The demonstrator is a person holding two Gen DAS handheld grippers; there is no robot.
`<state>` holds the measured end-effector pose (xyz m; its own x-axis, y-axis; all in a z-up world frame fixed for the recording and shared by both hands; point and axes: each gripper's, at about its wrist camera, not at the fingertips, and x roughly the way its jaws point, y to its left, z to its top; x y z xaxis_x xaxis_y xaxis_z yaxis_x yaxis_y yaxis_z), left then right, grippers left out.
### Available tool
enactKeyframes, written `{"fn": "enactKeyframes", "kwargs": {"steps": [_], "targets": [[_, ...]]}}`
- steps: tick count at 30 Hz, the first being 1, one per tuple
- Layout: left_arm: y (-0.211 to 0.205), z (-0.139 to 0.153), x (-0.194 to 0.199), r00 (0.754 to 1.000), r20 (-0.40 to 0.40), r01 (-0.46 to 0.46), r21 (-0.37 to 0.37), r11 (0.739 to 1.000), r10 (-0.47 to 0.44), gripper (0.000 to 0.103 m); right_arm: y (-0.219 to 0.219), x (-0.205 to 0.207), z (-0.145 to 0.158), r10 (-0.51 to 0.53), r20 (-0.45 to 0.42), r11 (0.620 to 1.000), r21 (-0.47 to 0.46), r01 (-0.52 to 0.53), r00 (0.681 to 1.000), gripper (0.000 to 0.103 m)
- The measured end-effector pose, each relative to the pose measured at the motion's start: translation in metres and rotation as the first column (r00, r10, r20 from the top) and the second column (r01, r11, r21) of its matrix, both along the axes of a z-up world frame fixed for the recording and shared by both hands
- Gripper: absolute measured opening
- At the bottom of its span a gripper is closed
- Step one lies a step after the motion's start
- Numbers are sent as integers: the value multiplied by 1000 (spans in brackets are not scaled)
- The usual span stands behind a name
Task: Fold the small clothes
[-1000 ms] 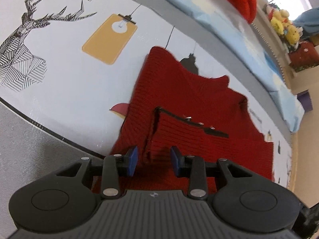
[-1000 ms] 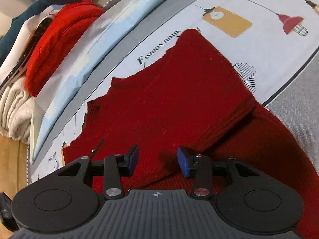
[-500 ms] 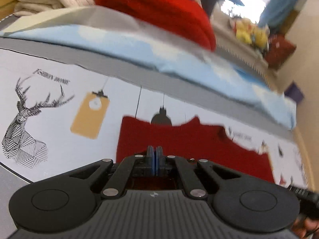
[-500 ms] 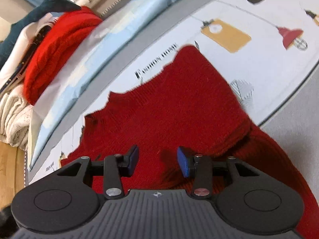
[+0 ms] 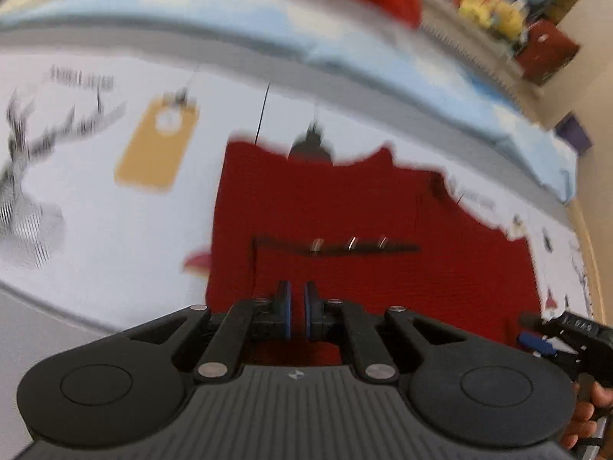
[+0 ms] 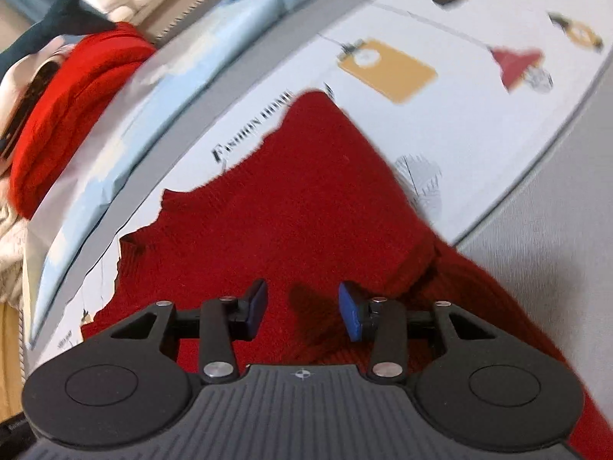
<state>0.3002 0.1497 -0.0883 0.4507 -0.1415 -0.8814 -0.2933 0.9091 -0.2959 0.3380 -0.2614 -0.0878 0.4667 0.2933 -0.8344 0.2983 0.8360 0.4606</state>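
Note:
A dark red knit garment (image 5: 364, 211) lies flat on the printed white cloth (image 5: 95, 211), with a black strip bearing metal snaps (image 5: 345, 247) across it. My left gripper (image 5: 297, 312) hovers over its near edge, pads slightly apart with nothing visible between them. The view is blurred. In the right wrist view the same garment (image 6: 299, 199) spreads ahead, one part folded over at the right. My right gripper (image 6: 302, 306) is open and empty just above the knit. The right gripper also shows in the left wrist view (image 5: 536, 341) at the garment's right side.
A pile of folded clothes, bright red (image 6: 65, 103) and cream (image 6: 11, 245), sits at the back on a light blue sheet (image 5: 345, 50). Soft toys (image 5: 486, 7) stand beyond it. A grey surface (image 6: 555, 253) borders the printed cloth.
My left gripper shut about half a second ago and has now parted slightly, dropping back toward the garment. The right gripper stayed open and shifted a little over the knit.

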Motion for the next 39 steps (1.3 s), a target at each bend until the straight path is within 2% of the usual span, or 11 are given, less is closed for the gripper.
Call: {"fn": "enactKeyframes", "kwargs": {"steps": [2, 5, 7, 9, 12, 15, 17, 21, 28, 32, 39], "targets": [[-1, -17, 1, 997, -81, 1, 5, 1000, -1, 7, 1, 1, -3, 6, -7, 1000, -15, -6, 1000, 44], [2, -14, 0, 998, -55, -12, 8, 1000, 12, 8, -5, -1, -10, -17, -32, 1000, 2, 17, 999, 43], [3, -3, 0, 1000, -4, -15, -7, 1000, 15, 23, -5, -1, -3, -7, -7, 1000, -13, 7, 1000, 44], [3, 1, 0, 1000, 17, -18, 0, 1000, 18, 27, -4, -1, 8, 7, 47, 999, -49, -4, 999, 45], [6, -10, 5, 998, -53, -23, 25, 999, 24, 27, -13, 2, 10, 2, 60, 996, -86, 3, 998, 45], [8, -10, -1, 997, -77, -17, 16, 1000, 18, 27, -31, 4, -4, -41, -8, 999, -33, 41, 999, 41], [11, 3, -5, 999, -38, -18, 8, 1000, 18, 27, -38, 0, -5, -63, -20, 998, -12, 62, 998, 38], [13, 41, -17, 997, 69, -20, 14, 1000, 19, 49, -39, -9, 21, -65, 17, 997, -48, 66, 998, 47], [0, 95, -54, 966, 257, -20, 179, 984, -27, 58, -47, -38, 77, -25, 167, 994, -102, 43, 986, 47], [-15, 124, -100, 926, 372, -51, 280, 959, -60, 60, -51, -83, 131, 31, 368, 984, -176, 37, 929, 47], [-39, 179, -190, 881, 454, -70, 395, 916, -129, 73, -76, -175, 203, 141, 558, 976, -218, -20, 817, 50]]}}
